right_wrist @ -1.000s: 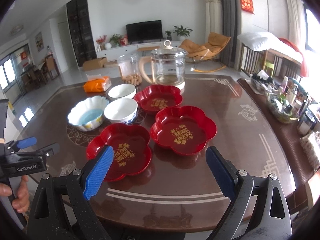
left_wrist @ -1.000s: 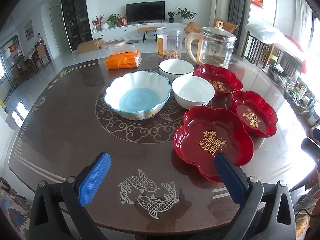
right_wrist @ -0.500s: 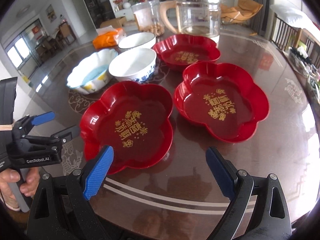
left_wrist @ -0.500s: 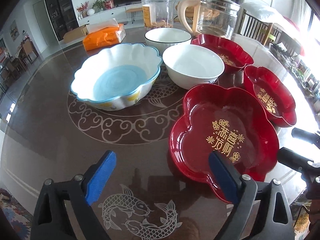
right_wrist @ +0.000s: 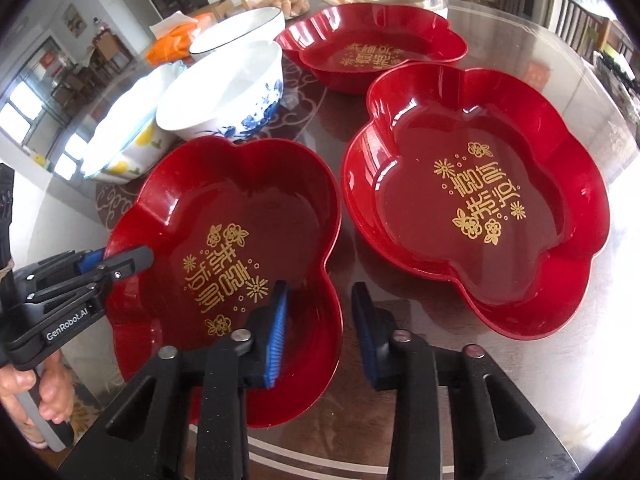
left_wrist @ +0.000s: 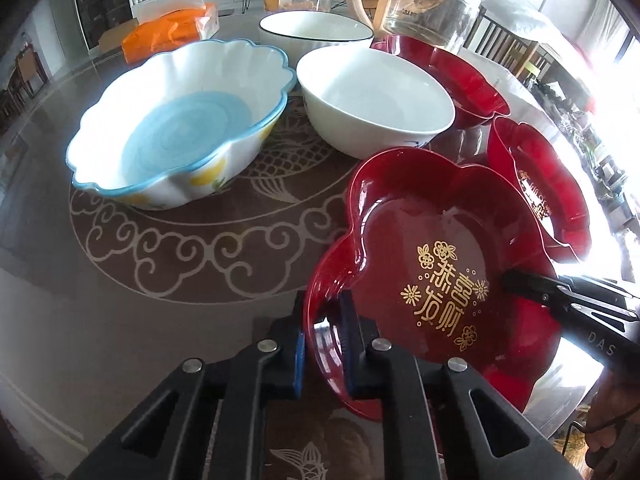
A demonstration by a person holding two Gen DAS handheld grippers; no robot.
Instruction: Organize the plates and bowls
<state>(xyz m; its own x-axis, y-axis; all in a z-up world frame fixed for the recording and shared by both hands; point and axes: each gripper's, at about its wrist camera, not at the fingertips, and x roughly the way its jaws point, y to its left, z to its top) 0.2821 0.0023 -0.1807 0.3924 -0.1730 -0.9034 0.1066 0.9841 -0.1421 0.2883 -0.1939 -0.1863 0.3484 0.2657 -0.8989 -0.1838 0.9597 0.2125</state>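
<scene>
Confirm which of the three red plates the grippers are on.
The nearest red plate, beside the blue-and-white bowl: left gripper clamps its rim, right gripper straddles its opposite rim. The other two sit untouched.

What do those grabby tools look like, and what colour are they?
Each tool is black plastic with two long fingers. The left tool and the right tool both have blue ribbed pads inside the fingers and round silver screws on top. White letters on the left tool's side read GenRobot.AI. A bare hand holds its grey handle, and no sleeve shows.
</scene>
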